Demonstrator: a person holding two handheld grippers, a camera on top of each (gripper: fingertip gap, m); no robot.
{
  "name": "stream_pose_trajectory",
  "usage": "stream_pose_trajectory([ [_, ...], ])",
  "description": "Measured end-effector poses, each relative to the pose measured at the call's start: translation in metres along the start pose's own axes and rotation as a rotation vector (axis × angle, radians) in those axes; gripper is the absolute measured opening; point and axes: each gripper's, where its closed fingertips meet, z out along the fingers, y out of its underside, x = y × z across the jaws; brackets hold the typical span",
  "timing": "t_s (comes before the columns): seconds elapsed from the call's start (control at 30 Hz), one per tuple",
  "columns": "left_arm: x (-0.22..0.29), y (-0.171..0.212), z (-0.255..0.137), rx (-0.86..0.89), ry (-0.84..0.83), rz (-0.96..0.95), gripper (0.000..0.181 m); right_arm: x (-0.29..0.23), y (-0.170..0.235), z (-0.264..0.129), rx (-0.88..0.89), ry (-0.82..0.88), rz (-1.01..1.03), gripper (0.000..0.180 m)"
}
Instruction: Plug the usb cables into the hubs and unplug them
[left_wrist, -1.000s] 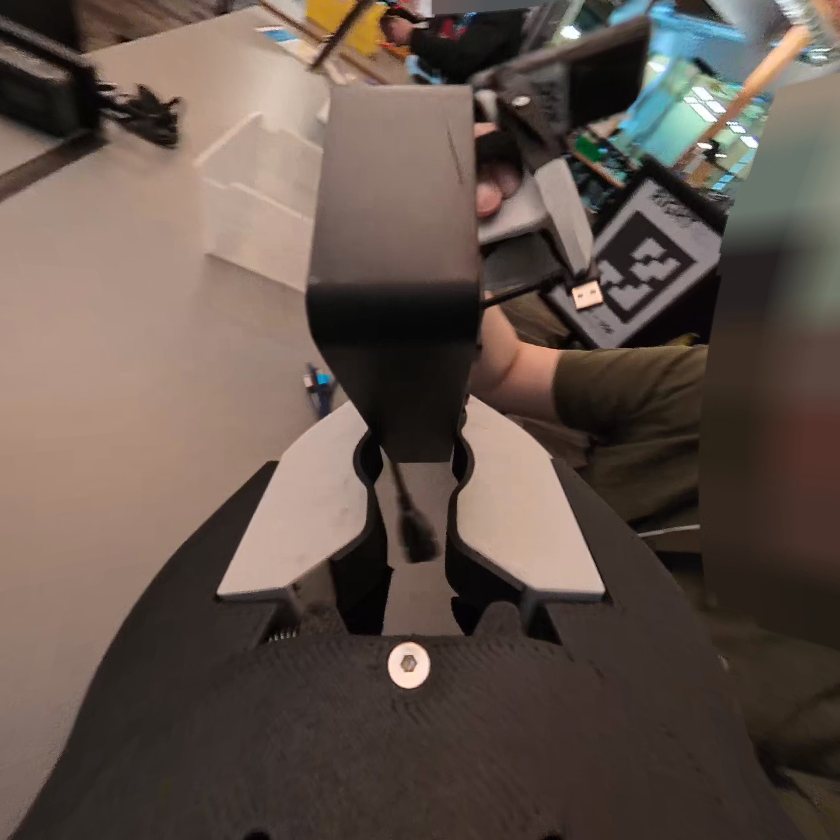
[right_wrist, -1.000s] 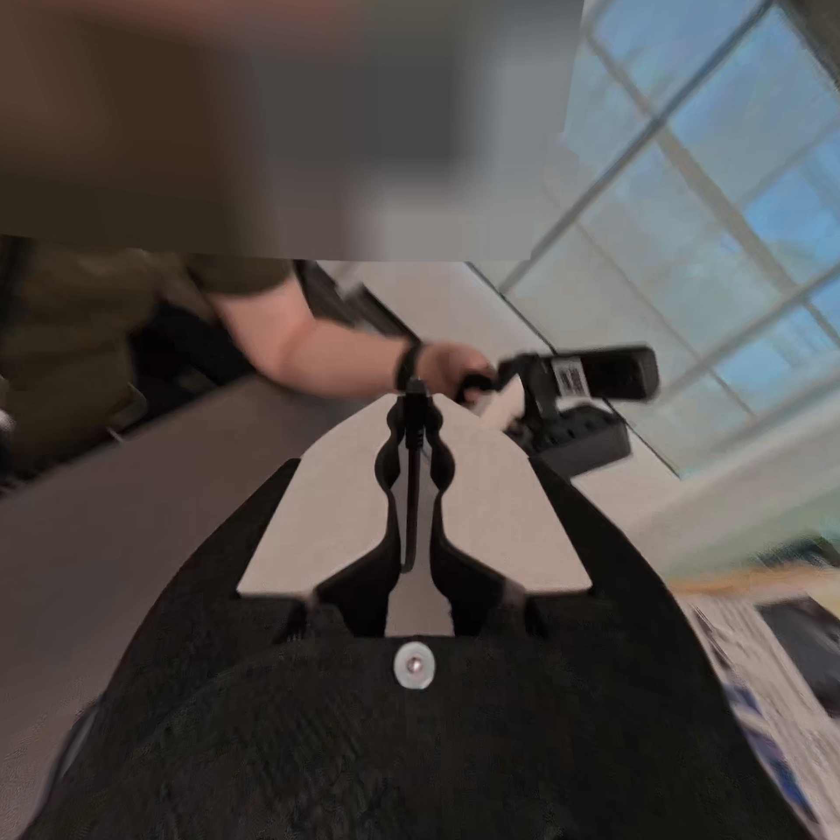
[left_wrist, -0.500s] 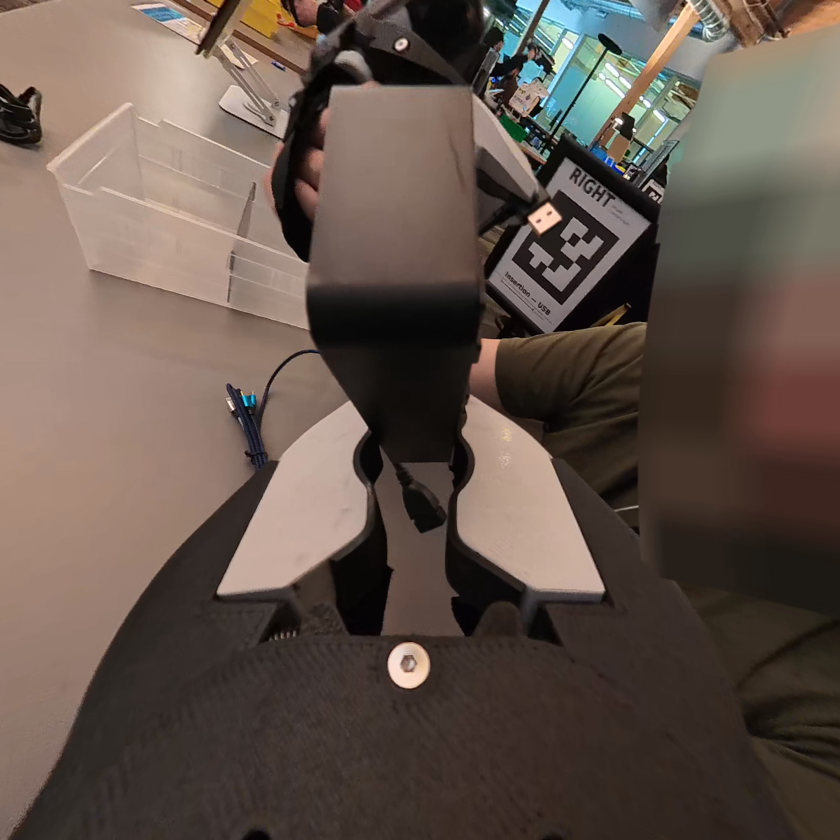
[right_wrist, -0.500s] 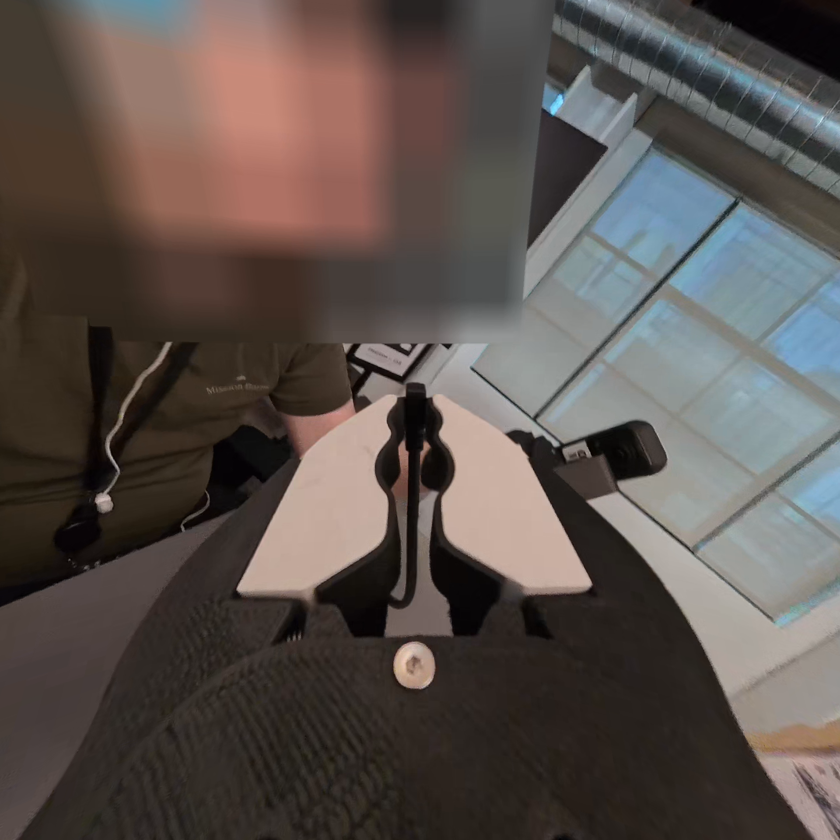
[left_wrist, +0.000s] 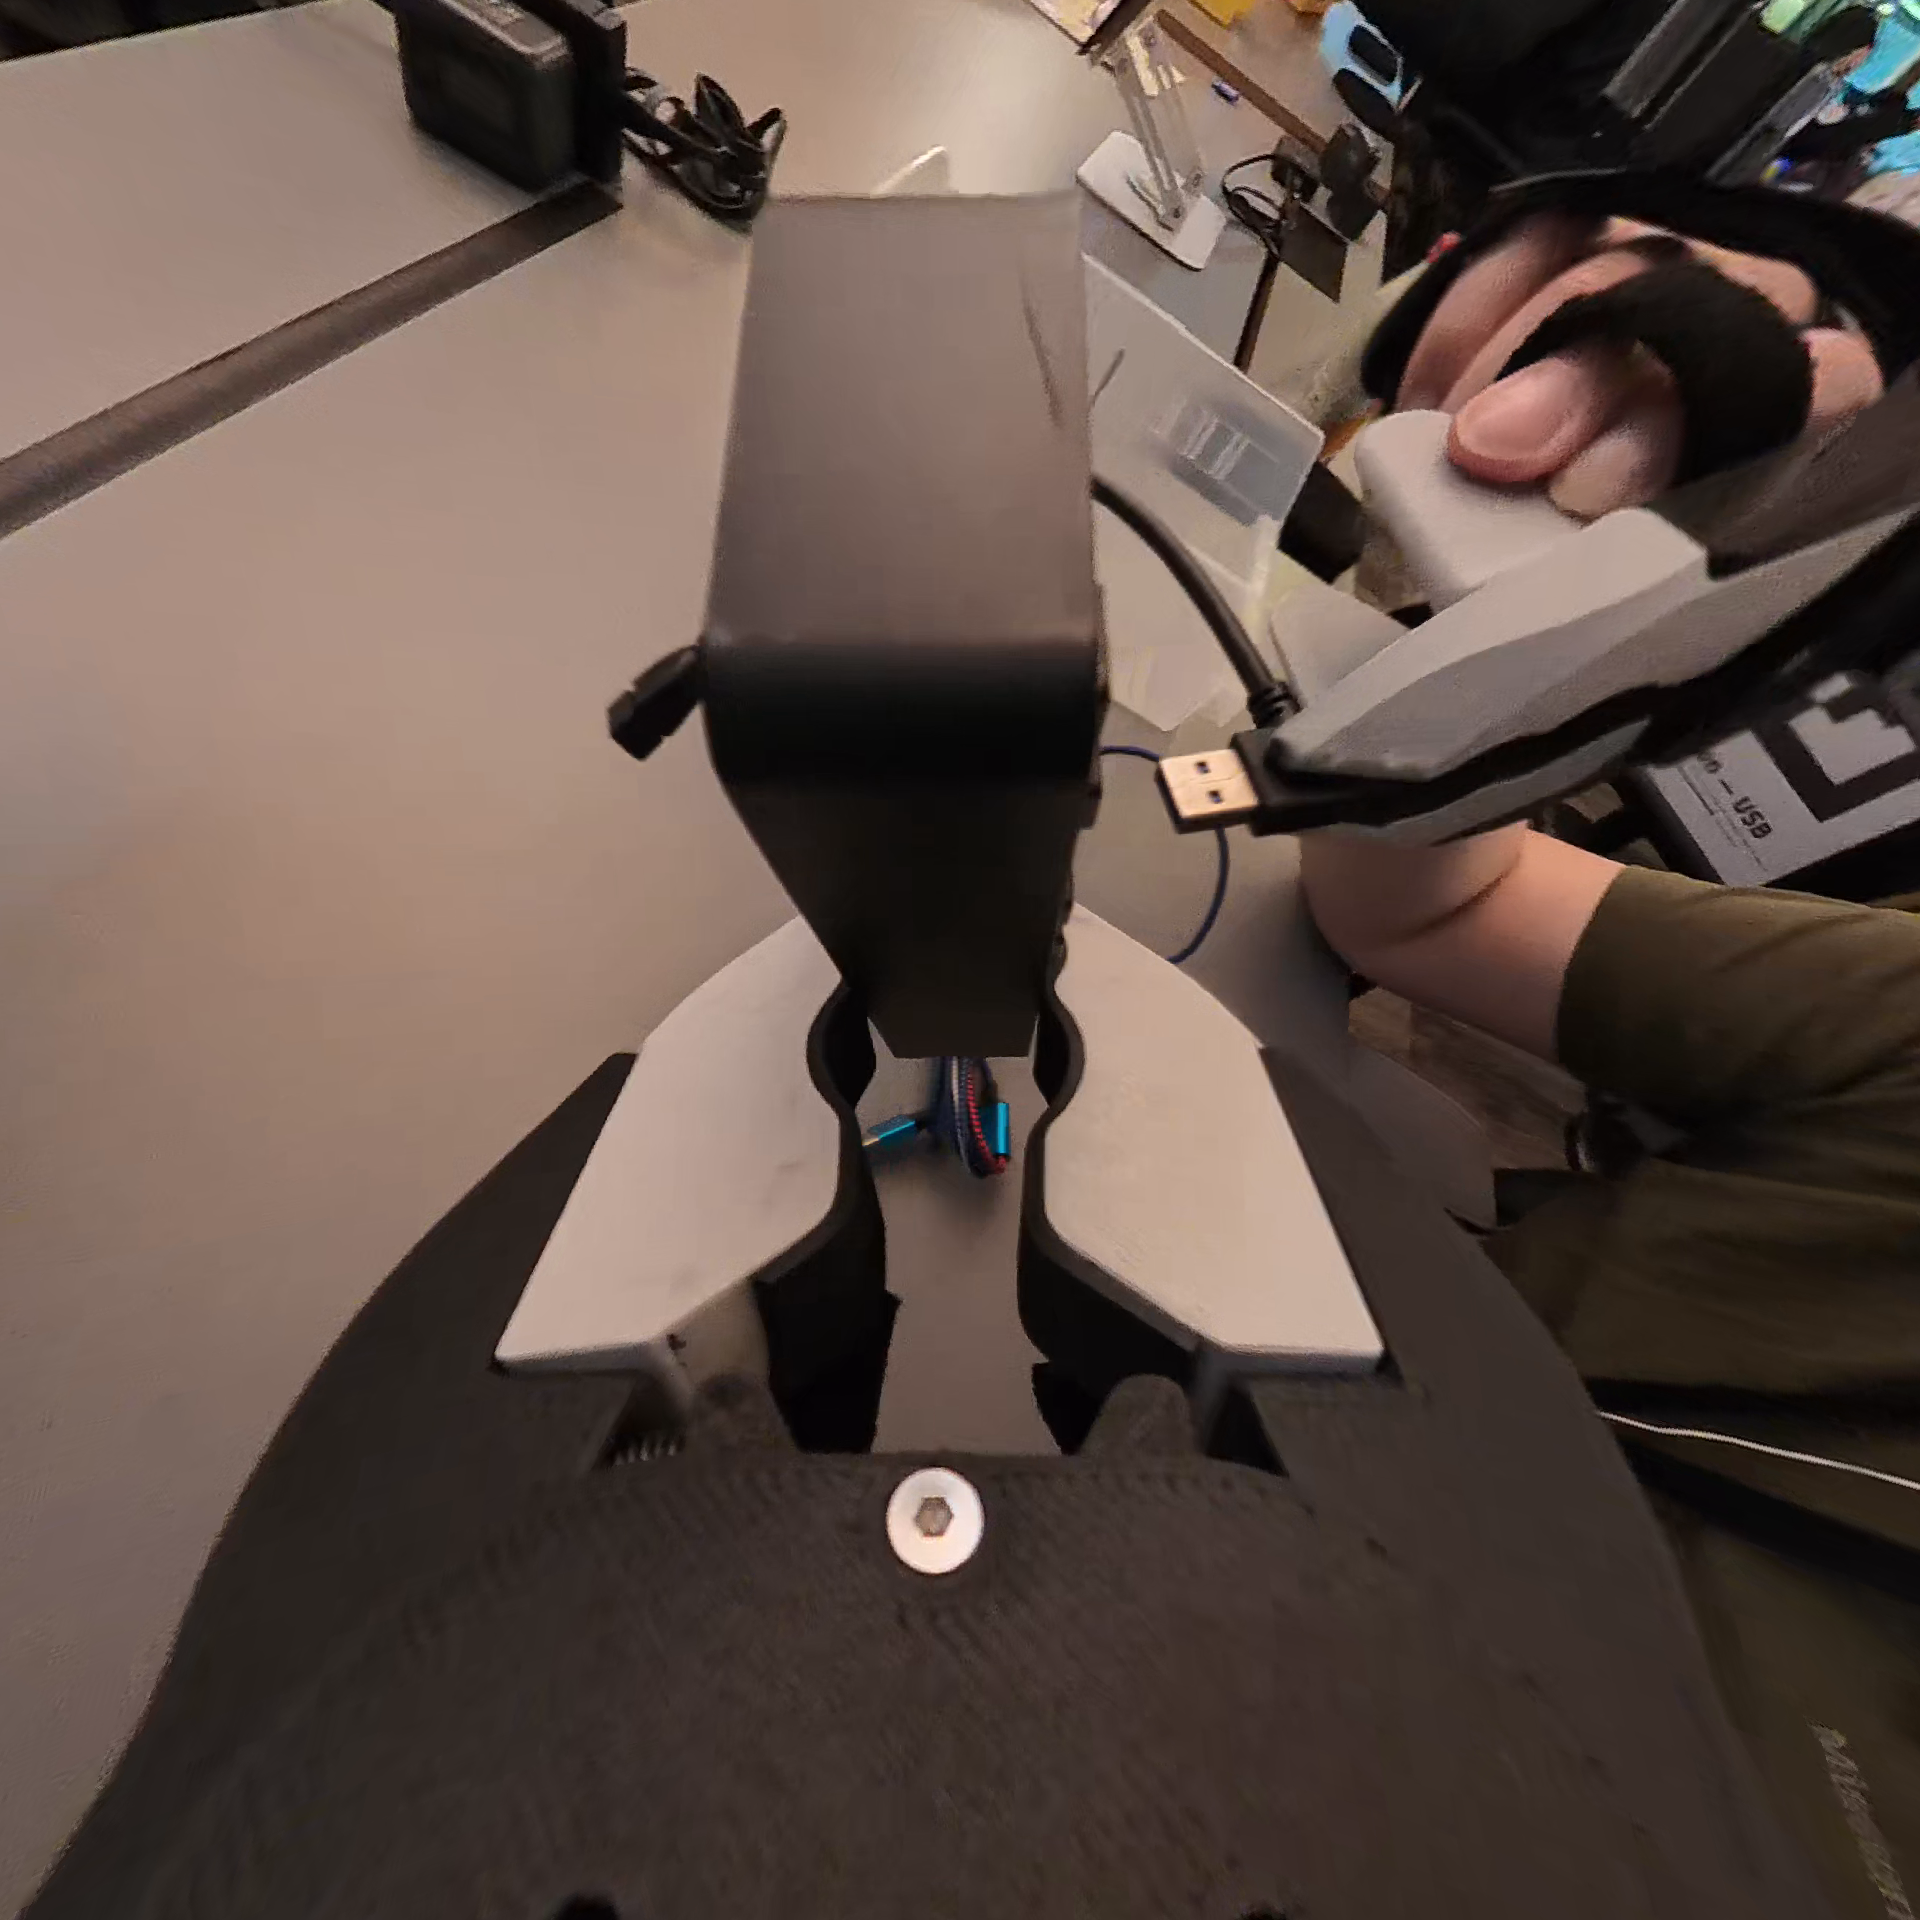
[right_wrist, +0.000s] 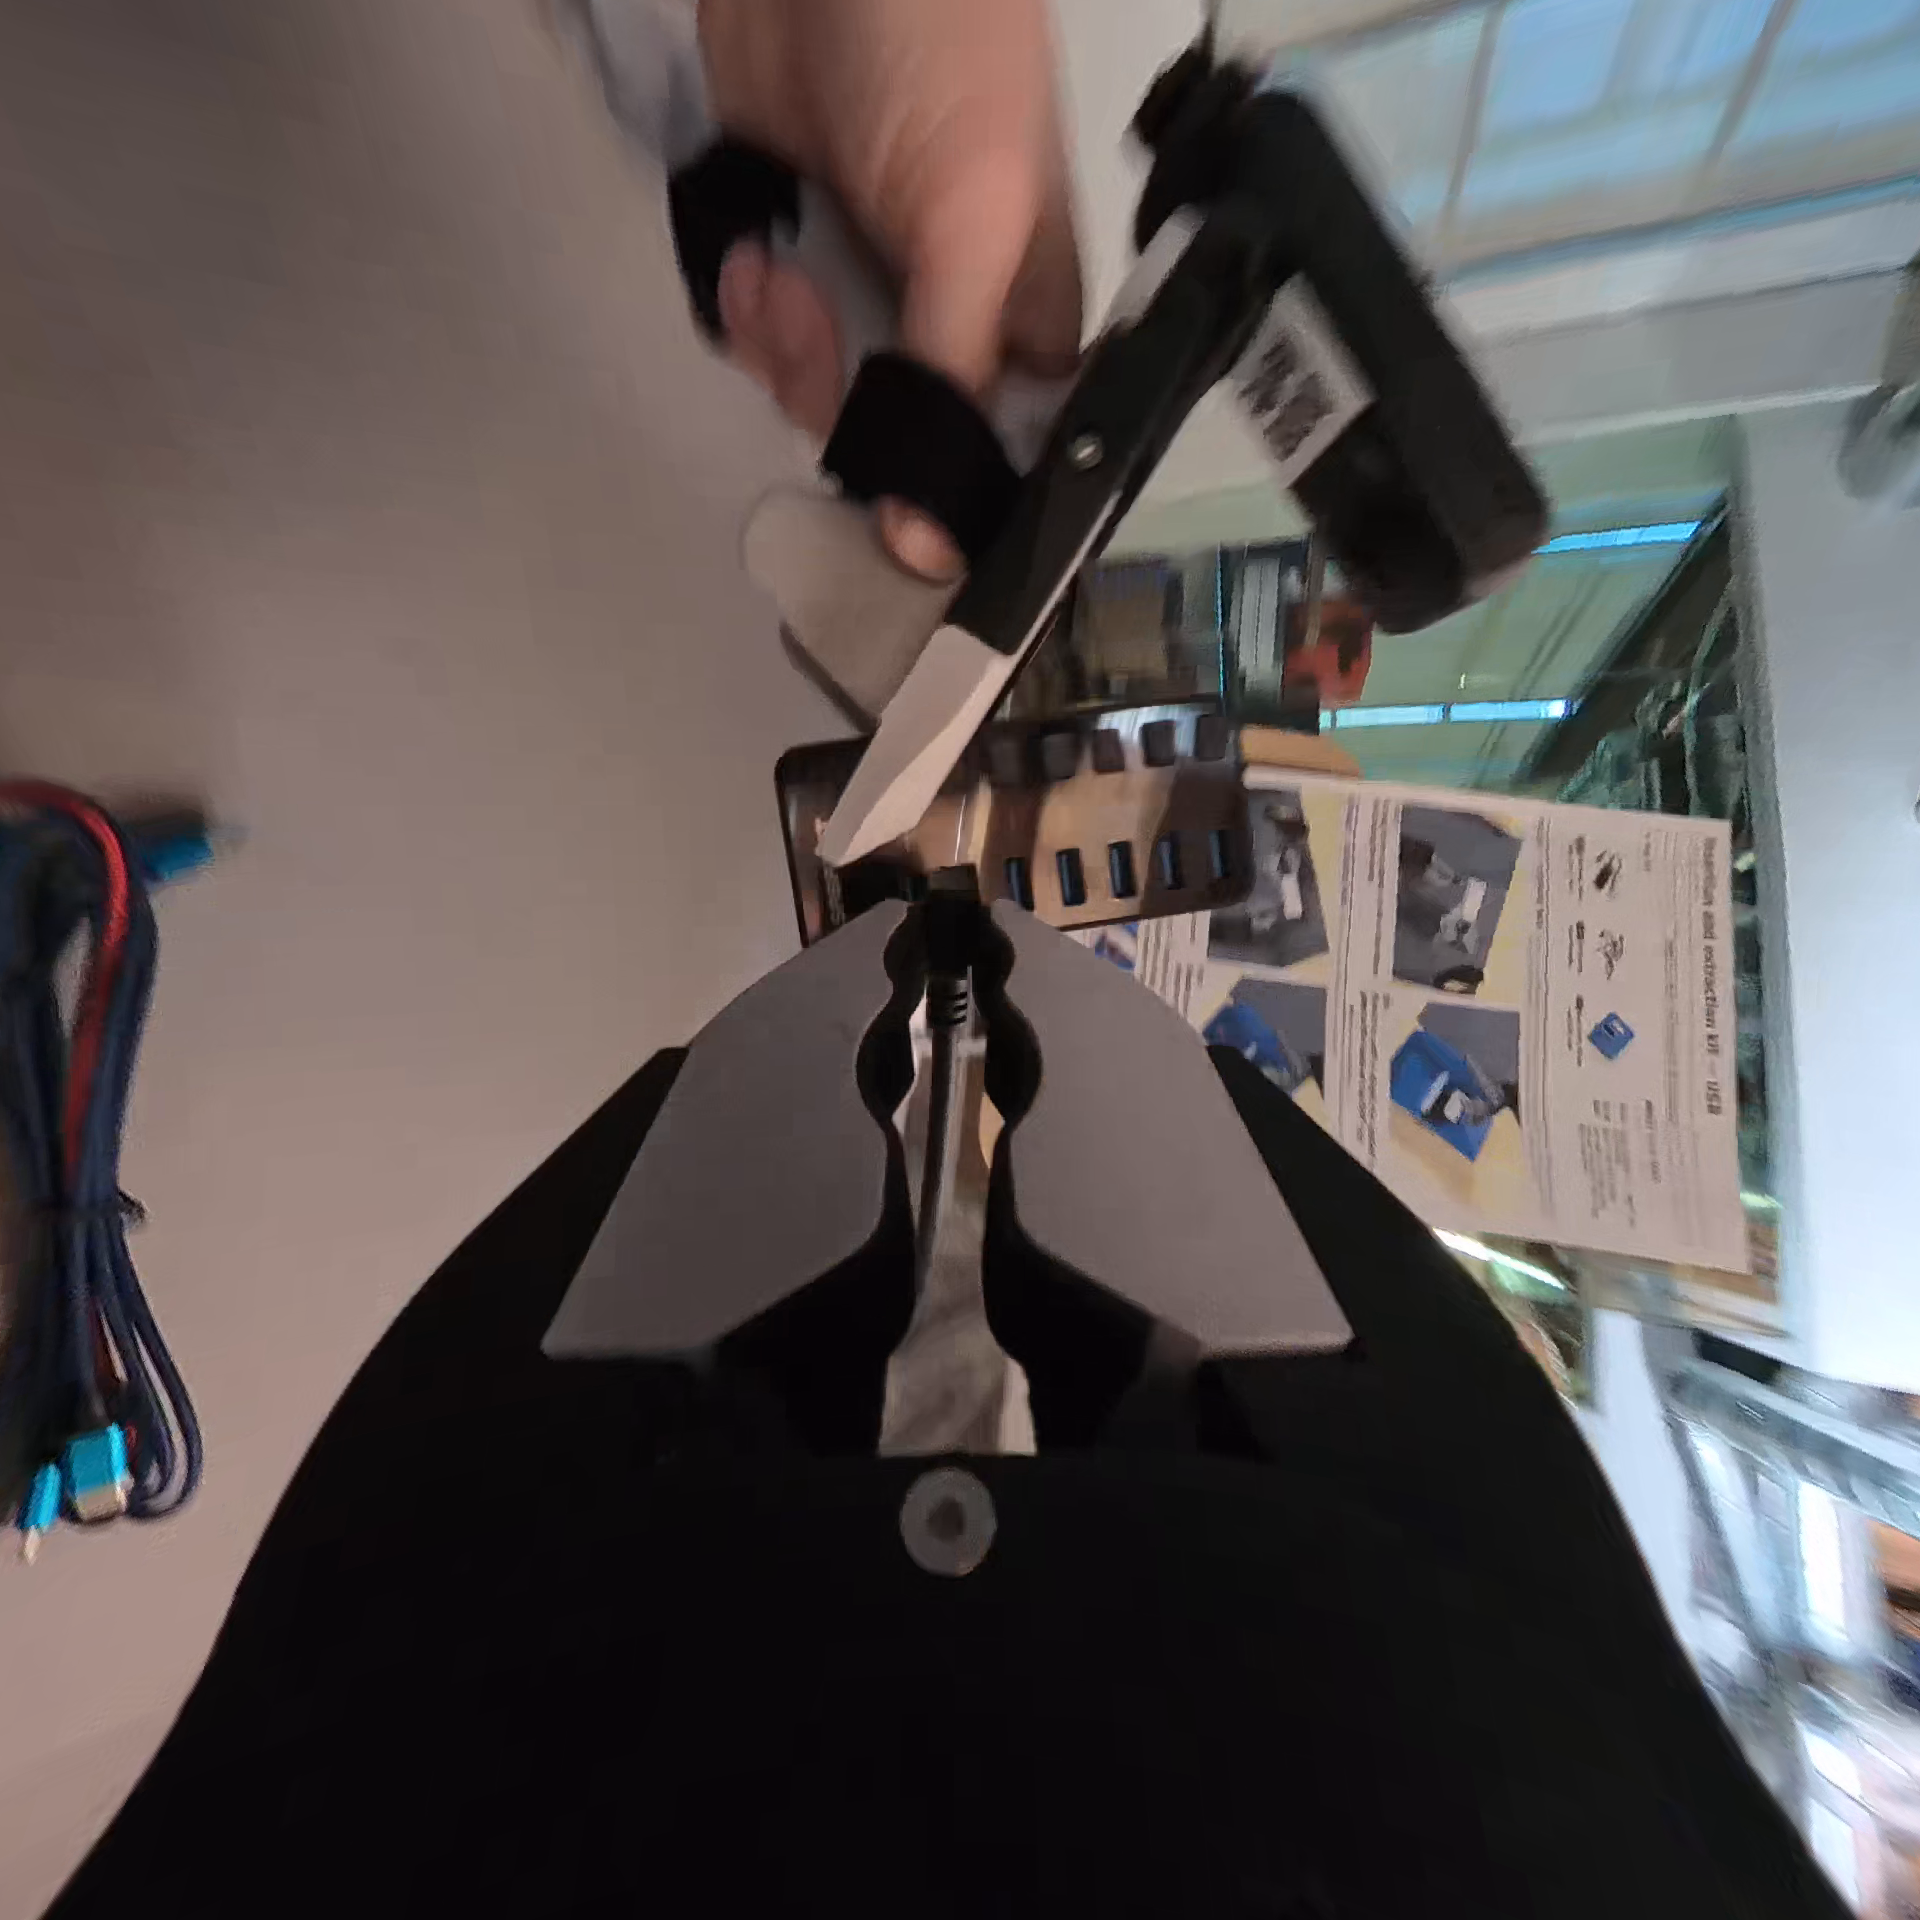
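In the left wrist view my left gripper (left_wrist: 940, 1003) is shut on the lower end of a black USB hub (left_wrist: 904, 582) and holds it upright above the grey table (left_wrist: 312, 727). My right gripper (left_wrist: 1288, 769) comes in from the right, shut on a black USB cable with its metal plug (left_wrist: 1205, 792) pointing at the hub's right side, a small gap away. In the right wrist view my right gripper (right_wrist: 948, 914) grips the black plug (right_wrist: 951, 894) just in front of the hub's row of blue ports (right_wrist: 1112, 868). The left gripper's finger (right_wrist: 914, 758) crosses the hub.
A bundle of blue and red braided cables (right_wrist: 83, 1143) lies on the table and shows under the hub (left_wrist: 966, 1127). A clear acrylic organiser (left_wrist: 1195, 447), a black box with cords (left_wrist: 499, 73), a printed sheet (right_wrist: 1455, 1039) and a marker board (left_wrist: 1818, 769) are around. Spacing between my two grippers at the tips: around 5 centimeters.
Both grippers swung down towards the table. The right gripper carried the plug from up beside the hub to level with its right side, close to the ports. Both grips held.
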Motion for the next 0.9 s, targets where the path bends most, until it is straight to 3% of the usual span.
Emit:
stream_pose_trajectory([
  [0.3, -0.007, 0.004, 0.008, -0.022, -0.04, -0.002, 0.026, -0.013, 0.013, 0.021, -0.121, -0.03, -0.061, 0.009],
  [0.9, -0.005, 0.003, 0.009, -0.021, -0.054, 0.018, 0.026, -0.016, 0.02, 0.022, -0.17, -0.042, -0.09, 0.009],
])
